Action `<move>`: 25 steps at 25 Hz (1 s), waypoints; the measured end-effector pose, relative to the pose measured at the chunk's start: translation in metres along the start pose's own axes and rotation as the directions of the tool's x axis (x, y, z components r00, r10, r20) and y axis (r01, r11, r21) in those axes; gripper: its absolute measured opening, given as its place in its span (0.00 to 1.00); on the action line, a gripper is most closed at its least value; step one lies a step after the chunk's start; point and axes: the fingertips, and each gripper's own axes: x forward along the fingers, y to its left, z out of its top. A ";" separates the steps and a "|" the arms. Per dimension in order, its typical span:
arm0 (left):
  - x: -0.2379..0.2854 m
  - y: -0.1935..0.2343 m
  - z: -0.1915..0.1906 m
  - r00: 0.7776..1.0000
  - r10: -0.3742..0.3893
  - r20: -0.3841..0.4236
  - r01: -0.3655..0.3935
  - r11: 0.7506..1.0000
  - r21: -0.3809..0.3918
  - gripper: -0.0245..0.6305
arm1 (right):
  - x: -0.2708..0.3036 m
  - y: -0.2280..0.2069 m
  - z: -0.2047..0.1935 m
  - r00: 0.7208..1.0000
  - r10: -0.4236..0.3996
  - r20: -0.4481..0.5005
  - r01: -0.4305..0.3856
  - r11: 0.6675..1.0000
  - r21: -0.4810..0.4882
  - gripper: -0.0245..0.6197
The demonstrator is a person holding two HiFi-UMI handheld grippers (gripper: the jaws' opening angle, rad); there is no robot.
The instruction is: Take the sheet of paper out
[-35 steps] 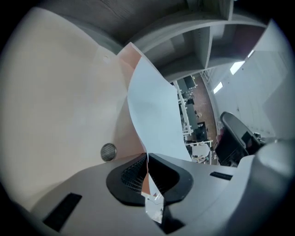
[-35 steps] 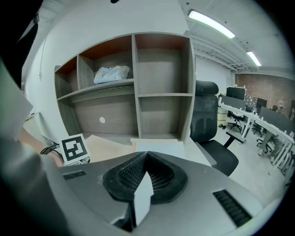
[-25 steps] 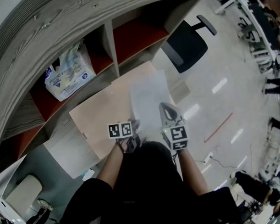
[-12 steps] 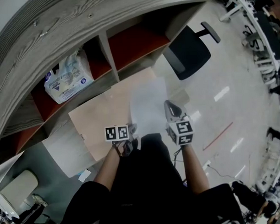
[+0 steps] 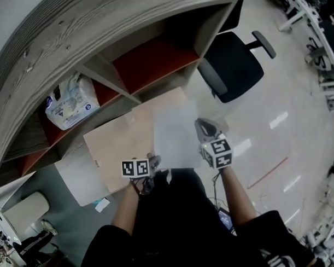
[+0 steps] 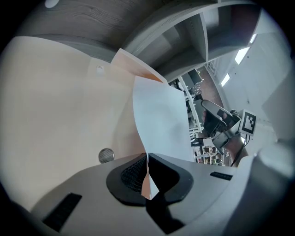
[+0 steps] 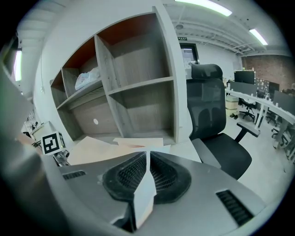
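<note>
The sheet of paper (image 5: 175, 141) looks thin, smooth and matt white, and the envelope (image 5: 118, 145) is matt tan paper. The shelf unit (image 5: 60, 46) has a grey wood-grain finish. The floor (image 5: 275, 99) is glossy and the bag (image 5: 73, 103) is shiny plastic.

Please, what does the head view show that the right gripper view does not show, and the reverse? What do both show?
Only the head view: the person's arms, and the white sheet in full outline. Only the right gripper view: the right gripper with its jaws shut on the sheet's edge, and desks far behind the chair. Both: the shelf unit, the black chair, the tan envelope, the package on the shelf, the left gripper.
</note>
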 end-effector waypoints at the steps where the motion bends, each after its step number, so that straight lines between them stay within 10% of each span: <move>1: 0.000 0.000 -0.003 1.000 0.001 -0.001 -0.001 1.000 -0.003 0.12 | 0.001 -0.003 0.000 1.000 0.006 0.005 -0.006 1.000 0.002 0.07; 9: 0.008 0.001 -0.012 0.999 0.039 -0.004 -0.039 0.999 -0.016 0.12 | 0.021 -0.026 -0.007 0.993 0.116 -0.016 -0.114 0.989 0.096 0.26; 16: 0.012 -0.003 -0.010 0.999 0.047 -0.022 -0.047 0.999 0.008 0.12 | 0.045 -0.037 -0.018 0.965 0.259 -0.047 -0.233 0.924 0.305 0.30; 25: 0.014 -0.002 -0.010 0.996 0.091 -0.009 -0.091 0.996 0.016 0.12 | 0.079 -0.041 -0.024 0.939 0.323 -0.121 -0.268 0.904 0.334 0.30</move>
